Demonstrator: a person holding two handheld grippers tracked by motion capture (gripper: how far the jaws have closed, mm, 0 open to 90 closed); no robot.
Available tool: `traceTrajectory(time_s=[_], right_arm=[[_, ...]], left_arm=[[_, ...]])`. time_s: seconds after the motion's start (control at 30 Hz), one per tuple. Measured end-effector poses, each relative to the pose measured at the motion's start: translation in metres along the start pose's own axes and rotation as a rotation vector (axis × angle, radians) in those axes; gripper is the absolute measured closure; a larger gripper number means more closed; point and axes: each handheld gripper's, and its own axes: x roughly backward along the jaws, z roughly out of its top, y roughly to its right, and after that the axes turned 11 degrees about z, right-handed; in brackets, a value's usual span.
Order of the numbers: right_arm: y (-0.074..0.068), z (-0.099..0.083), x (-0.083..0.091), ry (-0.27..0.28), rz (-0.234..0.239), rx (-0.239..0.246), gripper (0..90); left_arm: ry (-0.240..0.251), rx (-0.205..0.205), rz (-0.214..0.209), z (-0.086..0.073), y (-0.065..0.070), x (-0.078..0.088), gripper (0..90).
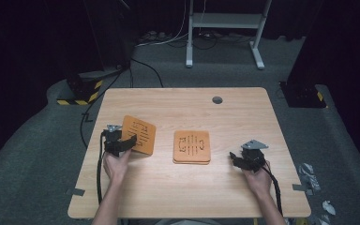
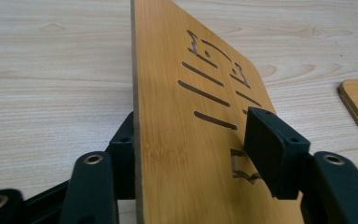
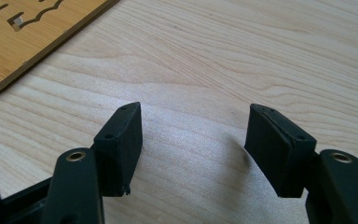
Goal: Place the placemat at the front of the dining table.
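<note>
An orange wooden board (image 1: 138,134) with cut-out slots stands tilted on its edge at the table's left. My left gripper (image 1: 122,143) straddles its near edge. In the left gripper view the board (image 2: 177,140) rises between the jaws and leans by the left one, while the right pad (image 2: 270,154) stands off its slotted face, so the left gripper (image 2: 193,140) is open. A short stack of similar boards (image 1: 191,146) lies flat at the table's middle. To its right, my right gripper (image 1: 236,159) is open over bare wood, with nothing between its jaws (image 3: 196,144).
The wooden table (image 1: 178,187) has a grey round grommet (image 1: 217,100) near its far edge. The corner of the flat stack (image 3: 28,37) lies left of the right gripper. Behind the table are a white metal frame (image 1: 225,21) and cables on grey carpet.
</note>
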Motion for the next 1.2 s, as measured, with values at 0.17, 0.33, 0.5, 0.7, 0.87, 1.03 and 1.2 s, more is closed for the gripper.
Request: traceTrajectory(time_s=[0.17, 0.33, 0.5, 0.7, 0.87, 1.03, 1.2], right_arm=[[0.000, 0.000, 0.000, -0.001, 0.003, -0.006, 36.4], [0.000, 0.000, 0.000, -0.001, 0.003, -0.004, 36.4], [0.000, 0.000, 0.000, -0.001, 0.003, -0.004, 36.4], [0.000, 0.000, 0.000, -0.002, 0.004, -0.007, 36.4], [0.000, 0.000, 0.000, -0.001, 0.005, -0.010, 36.4], [0.000, 0.000, 0.000, -0.001, 0.005, -0.012, 36.4], [0.001, 0.000, 0.000, -0.001, 0.004, -0.006, 36.4]], left_arm=[[-0.021, 0.007, 0.004, -0.004, -0.004, -0.006, 35.3], [-0.021, 0.012, 0.003, -0.007, -0.007, -0.007, 33.8], [-0.009, 0.013, -0.003, -0.007, -0.008, -0.005, 32.4], [0.012, -0.001, -0.017, -0.006, -0.005, 0.002, 32.2], [0.019, -0.006, -0.032, -0.006, -0.004, 0.006, 32.2], [0.029, -0.017, -0.044, -0.005, -0.002, 0.012, 32.2], [0.041, -0.021, -0.064, -0.004, 0.000, 0.018, 32.4]])
